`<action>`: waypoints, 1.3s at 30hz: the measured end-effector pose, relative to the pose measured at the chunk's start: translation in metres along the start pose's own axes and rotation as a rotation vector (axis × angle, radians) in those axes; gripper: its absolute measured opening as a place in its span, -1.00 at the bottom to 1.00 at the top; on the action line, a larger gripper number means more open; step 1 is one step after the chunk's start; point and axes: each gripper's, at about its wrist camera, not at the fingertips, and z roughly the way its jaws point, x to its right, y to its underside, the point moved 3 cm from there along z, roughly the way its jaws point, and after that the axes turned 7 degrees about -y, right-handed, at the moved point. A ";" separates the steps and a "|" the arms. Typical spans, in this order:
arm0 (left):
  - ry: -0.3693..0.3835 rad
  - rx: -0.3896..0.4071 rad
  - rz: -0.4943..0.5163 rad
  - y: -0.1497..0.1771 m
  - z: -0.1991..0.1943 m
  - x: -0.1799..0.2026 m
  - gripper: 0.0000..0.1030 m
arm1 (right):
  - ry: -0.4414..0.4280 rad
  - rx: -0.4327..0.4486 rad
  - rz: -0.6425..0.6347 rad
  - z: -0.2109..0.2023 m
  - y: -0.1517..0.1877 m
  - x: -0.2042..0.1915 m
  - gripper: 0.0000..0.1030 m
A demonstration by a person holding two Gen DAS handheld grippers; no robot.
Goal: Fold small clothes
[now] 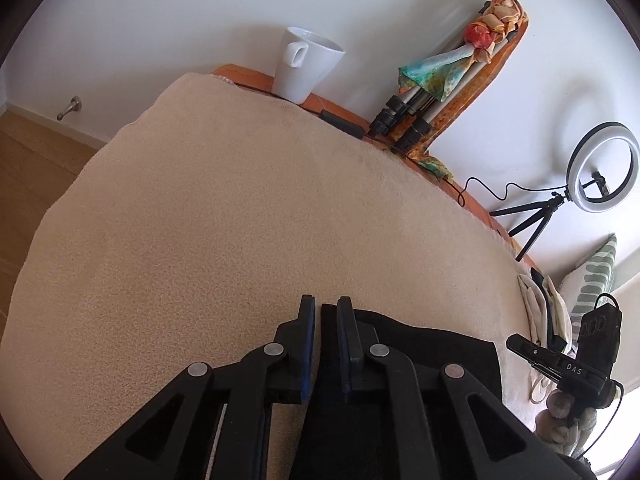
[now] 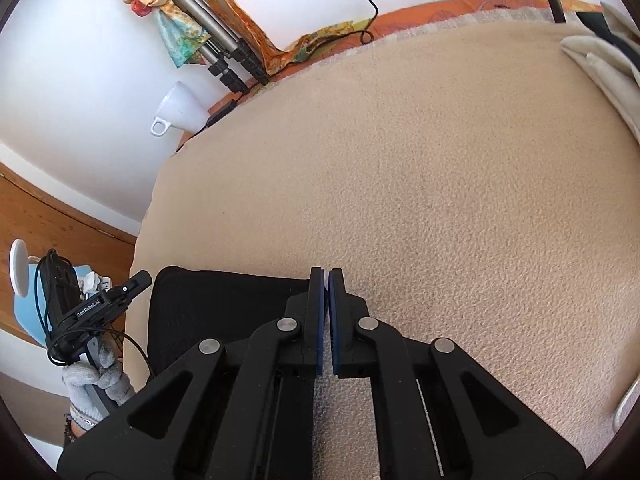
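The black garment [image 1: 420, 356] lies flat on the beige blanket [image 1: 240, 220], soft, light and floppy; best pinched at corners. Left gripper [image 1: 326, 308] grasps its edge; right gripper [image 2: 325, 276] clenched beside it

A black cloth garment [image 2: 224, 304] lies flat at the near left corner of the beige textured blanket [image 2: 440, 184]. The right gripper [image 2: 325, 280], its blue-padded jaws nearly closed, sits at the garment's right edge. A white ceramic cup [image 2: 180, 108] stands at the blanket's far left edge.
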 end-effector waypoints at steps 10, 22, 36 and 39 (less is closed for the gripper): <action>-0.042 -0.086 0.065 0.009 0.042 0.025 -0.78 | -0.098 -0.120 -0.148 0.031 0.022 -0.049 -0.94; 0.007 -0.039 -0.055 -0.011 0.041 -0.004 0.03 | -0.048 -0.057 -0.082 0.011 0.011 -0.026 -0.77; -0.033 0.011 -0.007 0.005 -0.030 -0.010 -0.04 | 0.026 -0.021 -0.047 -0.011 0.000 -0.011 -0.36; -0.027 0.001 -0.027 0.016 -0.048 -0.020 0.11 | -0.049 -0.025 -0.009 -0.023 0.005 -0.006 -0.25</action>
